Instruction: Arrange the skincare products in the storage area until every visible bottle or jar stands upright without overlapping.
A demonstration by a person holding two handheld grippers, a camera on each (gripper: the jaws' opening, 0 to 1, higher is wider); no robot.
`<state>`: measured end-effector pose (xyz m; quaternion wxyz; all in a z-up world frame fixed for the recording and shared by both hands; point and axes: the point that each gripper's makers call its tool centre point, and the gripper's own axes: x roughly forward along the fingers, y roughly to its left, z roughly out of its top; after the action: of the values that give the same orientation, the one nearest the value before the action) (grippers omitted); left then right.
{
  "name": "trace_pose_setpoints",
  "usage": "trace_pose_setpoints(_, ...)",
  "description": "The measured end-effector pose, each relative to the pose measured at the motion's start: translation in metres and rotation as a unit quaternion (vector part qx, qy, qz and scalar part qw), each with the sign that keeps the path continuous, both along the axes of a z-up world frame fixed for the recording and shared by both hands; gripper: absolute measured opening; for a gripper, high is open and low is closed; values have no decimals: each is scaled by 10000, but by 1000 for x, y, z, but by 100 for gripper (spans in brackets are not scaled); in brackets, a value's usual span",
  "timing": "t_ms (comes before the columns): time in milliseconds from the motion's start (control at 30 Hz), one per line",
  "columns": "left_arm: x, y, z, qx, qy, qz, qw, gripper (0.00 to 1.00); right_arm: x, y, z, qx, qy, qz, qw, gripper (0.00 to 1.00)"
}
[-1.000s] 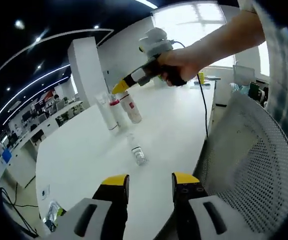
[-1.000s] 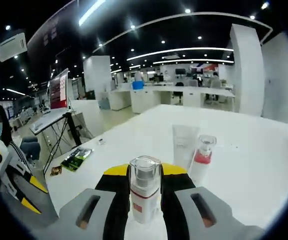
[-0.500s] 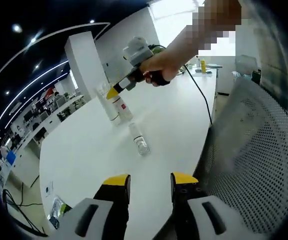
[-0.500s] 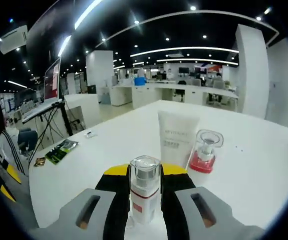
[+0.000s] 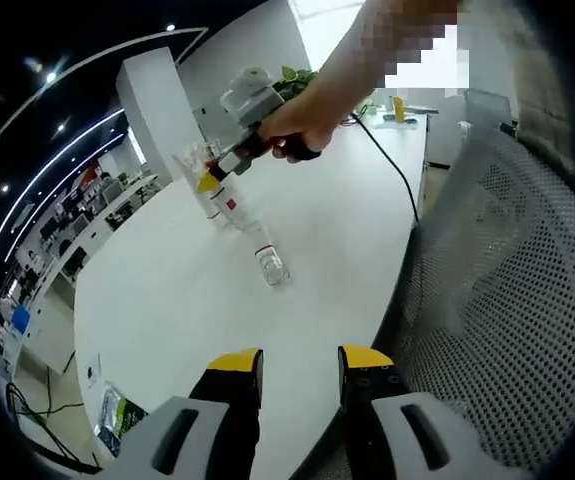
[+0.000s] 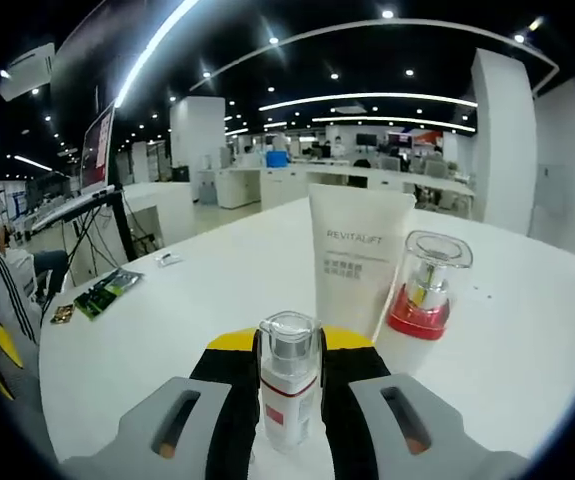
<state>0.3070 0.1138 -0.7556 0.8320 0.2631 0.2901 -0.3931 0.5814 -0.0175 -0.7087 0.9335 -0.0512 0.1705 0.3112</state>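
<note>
While upright, the pump bottle (image 6: 289, 385) sits clamped in the right hand-held gripper (image 6: 289, 352).

1. Table (image 6: 527, 360): plain white.
2. Bottle (image 6: 289, 392) held in the right gripper (image 6: 289, 375): white body, red label patch, clear cap.
3. Gripper jaws: black with yellow tips; bodies grey.
4. Tube (image 6: 358, 255): white, grey lettering.
5. Second bottle (image 6: 426, 288): red collar, clear cap.
6. Chair (image 5: 507, 300): grey perforated mesh.
7. Bottle lying on the table (image 5: 268, 262): clear.

The pump bottle's (image 6: 289, 395) base is hidden between the right tool's (image 6: 289, 345) jaws; its label is blurred.
</note>
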Motion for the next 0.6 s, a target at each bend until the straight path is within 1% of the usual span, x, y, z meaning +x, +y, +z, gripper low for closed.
trace_pose_setpoints(133,1,2,0,32,-25,32,10000,30,0,-1,0,8,-127,-56,9999,20)
trace_pose_setpoints(167,1,2,0,42,-19,27,10000,30,-1,-1,2,15,-243,-54,9997,20)
trace_pose_setpoints(267,-2,0,-1,43,29,-69,10000,30,-7,1,-2,89,-235,-24,9997,20)
trace_pose_setpoints(300,-3,-1,-1,36,14,-107,9999,30,-12,2,0,102,-350,19,9993,20)
trace_pose_setpoints(400,-3,-2,1,17,-20,-122,9999,30,-19,2,1,288,-353,36,9990,20)
trace_pose_setpoints(500,-2,-2,2,12,-69,-150,9999,30,-27,4,1,261,-384,182,9988,20)
trace_pose_setpoints(600,-3,-4,4,2,-112,-199,9997,30,-31,2,1,243,-417,201,9986,20)
